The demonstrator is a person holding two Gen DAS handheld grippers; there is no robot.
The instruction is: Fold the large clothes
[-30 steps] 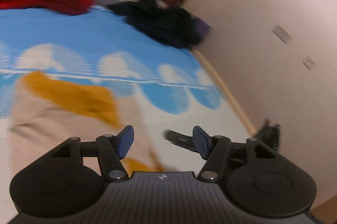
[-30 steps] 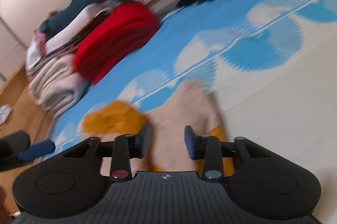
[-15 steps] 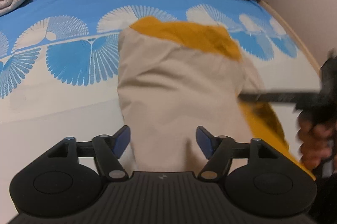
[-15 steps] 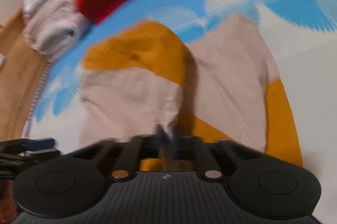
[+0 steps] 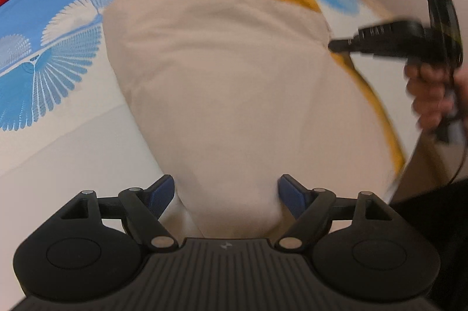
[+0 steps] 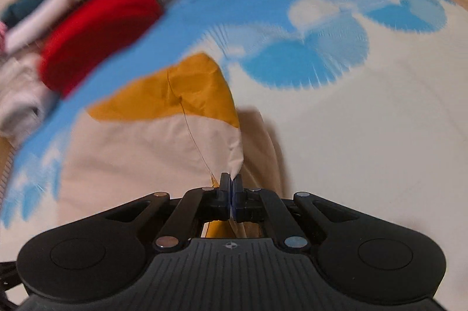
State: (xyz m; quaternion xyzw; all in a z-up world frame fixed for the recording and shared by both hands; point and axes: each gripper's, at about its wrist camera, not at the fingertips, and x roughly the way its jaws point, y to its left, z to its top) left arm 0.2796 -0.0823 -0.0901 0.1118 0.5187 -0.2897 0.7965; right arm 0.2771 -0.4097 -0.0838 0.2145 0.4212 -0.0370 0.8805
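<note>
Your left tongs (image 5: 227, 191) are spread wide and have just been opening; the garment's (image 5: 234, 82) near end lies between the blue pads (image 5: 159, 195), which do not press on it. The beige-and-mustard garment spreads ahead of those tongs over the bed (image 5: 52, 141), on its blue-and-white sheet. Your right tongs (image 6: 230, 188) are clenched on a beige edge of the garment (image 6: 140, 147), cloth pinched between the closed pads, a mustard panel (image 6: 175, 88) just beyond them. In the left view, your right hand (image 5: 430, 94) grips its handle to the right of the garment. A red pile (image 6: 96, 36) sits far ahead to the left.
</note>
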